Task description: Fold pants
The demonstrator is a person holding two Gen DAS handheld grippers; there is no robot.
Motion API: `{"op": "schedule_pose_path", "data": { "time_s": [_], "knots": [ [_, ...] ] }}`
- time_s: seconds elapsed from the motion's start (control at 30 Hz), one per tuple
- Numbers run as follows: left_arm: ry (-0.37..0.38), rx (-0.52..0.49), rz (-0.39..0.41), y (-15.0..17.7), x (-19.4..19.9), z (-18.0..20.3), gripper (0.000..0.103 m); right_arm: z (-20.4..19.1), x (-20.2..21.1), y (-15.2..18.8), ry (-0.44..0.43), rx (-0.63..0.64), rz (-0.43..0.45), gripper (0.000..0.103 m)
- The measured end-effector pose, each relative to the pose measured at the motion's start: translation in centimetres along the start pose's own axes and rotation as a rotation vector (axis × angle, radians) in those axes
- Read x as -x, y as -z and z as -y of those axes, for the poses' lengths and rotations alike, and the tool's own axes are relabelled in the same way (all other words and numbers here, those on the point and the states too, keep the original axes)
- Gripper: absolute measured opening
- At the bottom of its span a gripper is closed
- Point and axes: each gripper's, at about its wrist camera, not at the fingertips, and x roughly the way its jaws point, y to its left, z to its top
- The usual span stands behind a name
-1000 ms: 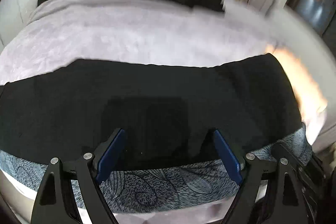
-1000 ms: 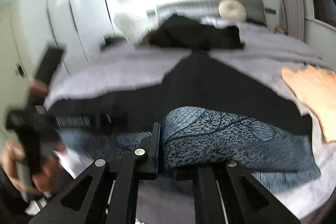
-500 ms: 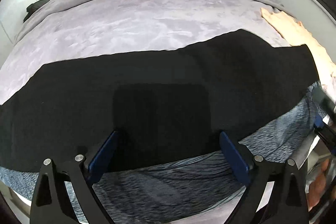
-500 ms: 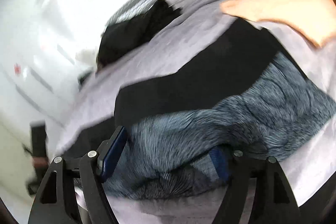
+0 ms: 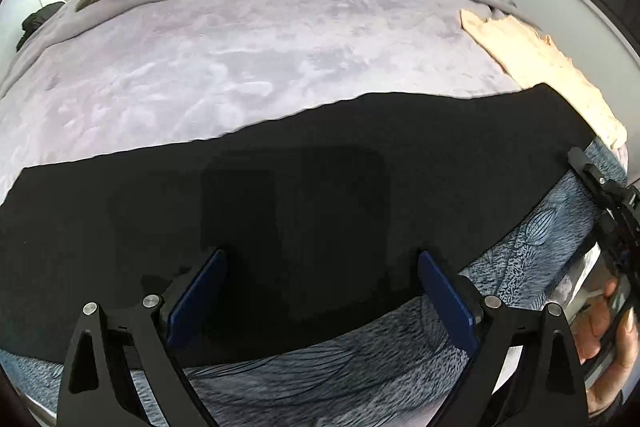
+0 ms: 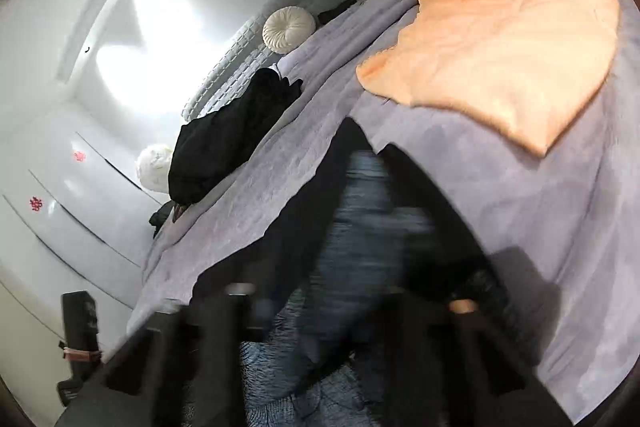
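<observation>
A bed point(image 5: 248, 67) under a lilac blanket fills most of both views. Across its near edge lie the pants point(image 5: 320, 187), a long black band running from the left edge of the left wrist frame to the right, with a grey-blue patterned fabric point(image 5: 532, 247) showing beneath them along the lower edge. In the right wrist view the pants point(image 6: 320, 227) rise as a dark peak in the middle of the frame, blurred. A peach cloth point(image 6: 500, 39) lies on the blanket in the upper right there, and a heap of black clothing point(image 6: 232, 135) sits left of centre near a round white cushion point(image 6: 288, 29).

The left gripper point(image 5: 320, 291) hangs over the black pants at the lower centre, its blue fingers point(image 5: 448, 301) spread wide with nothing clamped between them. The right gripper point(image 6: 344, 307) is smeared by motion at the bottom of its frame; its fingers are pulled nearly together, and dark and grey-blue cloth appears bunched there, though the blur hides whether it is pinched.
</observation>
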Motion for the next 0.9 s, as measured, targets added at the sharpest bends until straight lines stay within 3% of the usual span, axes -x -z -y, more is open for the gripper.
{"op": "schedule_pose_path", "data": {
  "time_s": [0.17,0.27,0.33,0.37,0.4,0.43,0.47,0.6,0.73,0.77,0.83,0.9],
  "knots": [
    [-0.022,-0.048,0.013,-0.3,-0.6,1.3,0.097,-2.4,0.8,-1.3,0.013,0.152,0.003,0.014],
    [-0.04,-0.051,0.006,-0.6,-1.1,1.8,0.097,-2.4,-0.6,-2.1,0.033,0.169,-0.031,0.068],
    [-0.051,-0.051,0.007,-0.7,-1.2,2.1,0.097,-1.0,-0.9,-2.6,0.014,0.128,-0.05,0.065],
    [-0.051,-0.05,0.006,-0.7,-1.2,2.1,0.097,-0.2,-0.7,-3.1,-0.012,0.099,-0.064,0.057],
    [-0.049,-0.047,0.001,-0.9,-1.2,2.1,0.097,0.1,-0.4,-3.3,-0.029,0.091,-0.074,0.034],
    [-0.045,-0.041,-0.004,-1.1,-1.3,2.2,0.097,0.0,0.0,-3.8,-0.025,0.118,-0.097,0.017],
    [-0.037,-0.034,-0.006,-1.4,-1.2,2.3,0.097,-0.4,0.4,-4.0,-0.008,0.167,-0.12,0.012],
    [0.012,-0.053,0.009,-1.8,-0.2,3.5,0.097,-4.1,3.6,-3.4,0.005,0.387,-0.18,0.012],
    [-0.02,-0.101,-0.006,-2.3,-1.7,5.5,0.097,-4.5,2.6,-3.5,0.002,0.4,-0.225,0.014],
    [-0.031,-0.104,-0.009,-2.3,-2.0,5.7,0.097,-3.6,1.3,-3.5,0.013,0.38,-0.261,0.018],
    [-0.04,-0.115,-0.006,-2.4,-2.3,6.0,0.097,-1.6,-1.1,-3.7,0.022,0.342,-0.322,0.037],
    [-0.031,-0.117,-0.01,-2.4,-2.1,5.8,0.097,0.3,-2.6,-3.8,-0.03,0.292,-0.367,0.042]
  ]
}}
